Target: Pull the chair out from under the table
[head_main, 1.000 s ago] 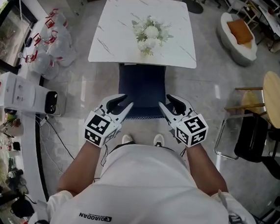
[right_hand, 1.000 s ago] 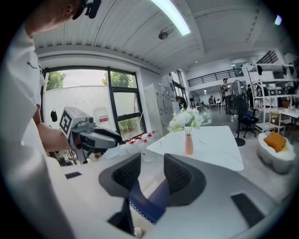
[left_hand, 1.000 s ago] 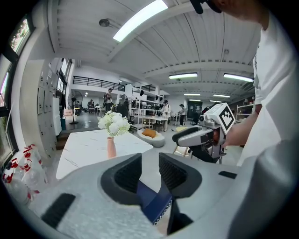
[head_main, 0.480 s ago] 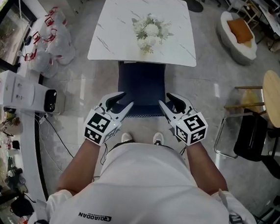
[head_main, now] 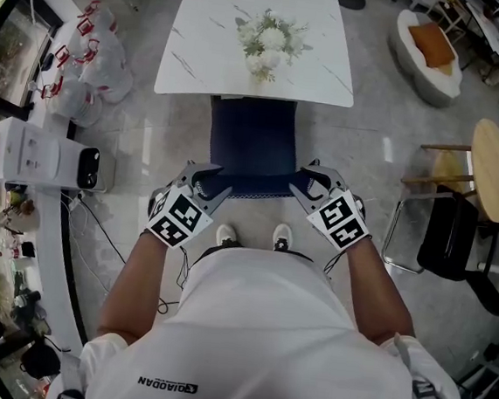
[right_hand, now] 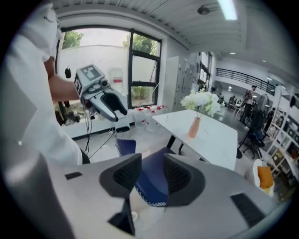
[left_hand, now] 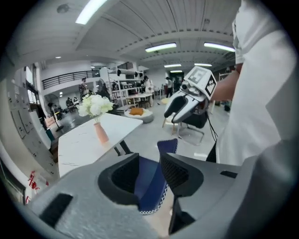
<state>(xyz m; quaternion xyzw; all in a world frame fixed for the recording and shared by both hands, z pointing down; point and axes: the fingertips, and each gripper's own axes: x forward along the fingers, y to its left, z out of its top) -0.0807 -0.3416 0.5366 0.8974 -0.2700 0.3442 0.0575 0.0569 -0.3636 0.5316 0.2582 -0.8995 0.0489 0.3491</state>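
The dark blue chair (head_main: 253,142) stands pushed part way under the white marble table (head_main: 193,57), its backrest toward me. My left gripper (head_main: 205,183) is at the backrest's left top corner and my right gripper (head_main: 309,181) at its right top corner. In the left gripper view the left gripper (left_hand: 149,173) is open and straddles the blue backrest edge (left_hand: 150,186). In the right gripper view the right gripper (right_hand: 152,176) is also open, with the backrest (right_hand: 154,184) in the gap between its jaws. I see no pad pressing on the fabric.
A vase of white flowers (head_main: 267,40) stands on the table. My feet (head_main: 251,236) are just behind the chair. White bags (head_main: 82,68) and a white appliance (head_main: 52,156) lie at the left. A round wooden table (head_main: 491,169) and a black chair (head_main: 451,244) stand at the right.
Both grippers have sunk and rolled from hovering over the chair back to sitting astride its top corners. The chair and table have not moved.
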